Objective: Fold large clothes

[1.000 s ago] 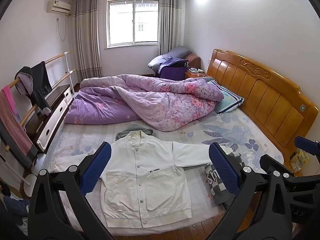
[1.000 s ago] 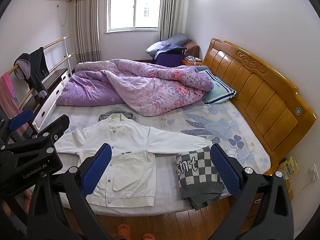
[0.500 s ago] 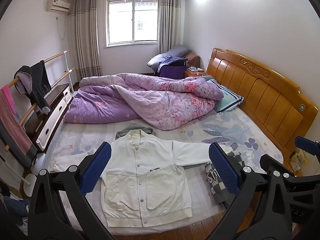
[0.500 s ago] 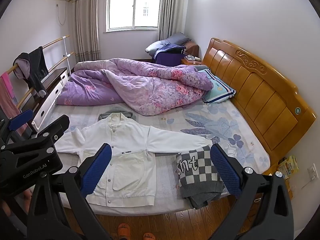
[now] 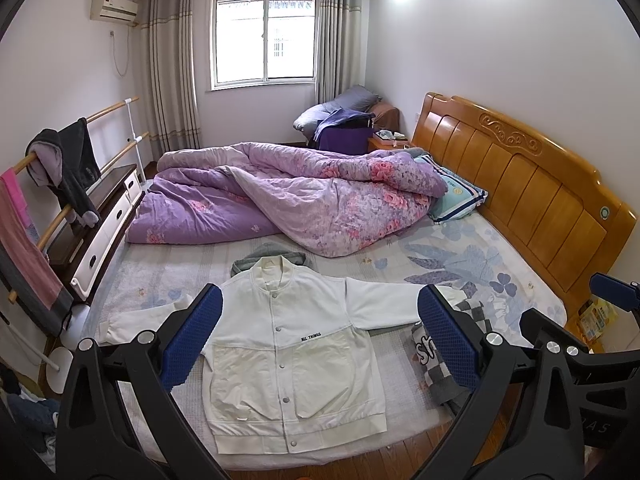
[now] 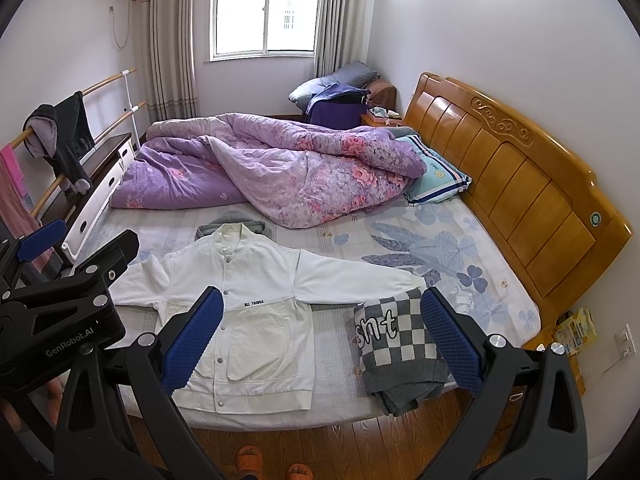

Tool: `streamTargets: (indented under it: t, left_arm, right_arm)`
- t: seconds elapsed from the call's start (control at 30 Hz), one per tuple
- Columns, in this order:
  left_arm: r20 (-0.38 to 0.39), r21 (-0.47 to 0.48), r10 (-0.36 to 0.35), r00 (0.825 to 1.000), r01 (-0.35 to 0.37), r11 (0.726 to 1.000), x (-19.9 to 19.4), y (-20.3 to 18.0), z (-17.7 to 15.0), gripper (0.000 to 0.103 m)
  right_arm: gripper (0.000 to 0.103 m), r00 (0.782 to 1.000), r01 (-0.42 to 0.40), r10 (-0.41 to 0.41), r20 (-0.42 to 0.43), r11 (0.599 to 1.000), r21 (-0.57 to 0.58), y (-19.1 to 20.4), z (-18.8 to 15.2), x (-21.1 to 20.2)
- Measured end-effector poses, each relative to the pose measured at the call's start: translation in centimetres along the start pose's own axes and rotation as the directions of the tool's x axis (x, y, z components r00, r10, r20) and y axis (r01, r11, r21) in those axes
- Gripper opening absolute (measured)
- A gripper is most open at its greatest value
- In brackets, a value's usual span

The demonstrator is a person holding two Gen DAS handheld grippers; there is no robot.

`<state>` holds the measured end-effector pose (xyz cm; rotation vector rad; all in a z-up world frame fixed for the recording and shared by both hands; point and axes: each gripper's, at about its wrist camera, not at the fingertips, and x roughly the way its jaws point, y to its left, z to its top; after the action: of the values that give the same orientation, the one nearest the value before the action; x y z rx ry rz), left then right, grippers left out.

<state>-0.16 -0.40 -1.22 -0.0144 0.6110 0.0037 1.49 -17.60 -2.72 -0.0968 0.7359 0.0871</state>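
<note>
A white snap-button jacket (image 5: 292, 356) (image 6: 244, 308) lies flat and face up on the near part of the bed, both sleeves spread out sideways. My left gripper (image 5: 318, 338) hovers well above its chest, open and holding nothing. My right gripper (image 6: 320, 338) hangs open and empty above the gap between the jacket and a folded grey-and-white checkered garment (image 6: 396, 344) (image 5: 440, 360) at the bed's near right corner. The left gripper's body (image 6: 60, 304) shows at the left of the right wrist view.
A crumpled purple floral duvet (image 5: 296, 196) fills the far half of the bed. A grey garment (image 5: 272, 256) pokes out behind the jacket collar. A wooden headboard (image 5: 520, 192) stands at right, a clothes rail with hanging clothes (image 5: 60, 168) at left. A person's orange slippers (image 6: 272, 464) are on the wood floor.
Both grippers have shifted very slightly; the jacket and other clothes have not moved.
</note>
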Motion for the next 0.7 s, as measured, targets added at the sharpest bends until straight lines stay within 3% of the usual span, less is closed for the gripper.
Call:
streamTargets:
  t: [0.53,0.57,0.7]
  left_arm:
    - [-0.006,-0.005,-0.003,1.0,0.003,1.0,0.2,-0.2,-1.4,0.098]
    - [-0.01,-0.007,-0.007,1.0,0.007,1.0,2.1,0.1,-1.4,0.098]
    - [-0.009,-0.008,-0.011,1.0,0.011,1.0,2.4,-0.1,-2.2,0.098]
  right_arm:
    - [0.095,1.0,0.011,-0.011,-0.012,1.0,-0.006,1.4,0.1,1.1]
    - [0.095,1.0,0.013,-0.013,-0.013,1.0,-0.006,1.6,0.1,1.1]
    - [0.095,1.0,0.019,-0.019,-0.017,1.0,-0.008,1.9,0.3,1.2]
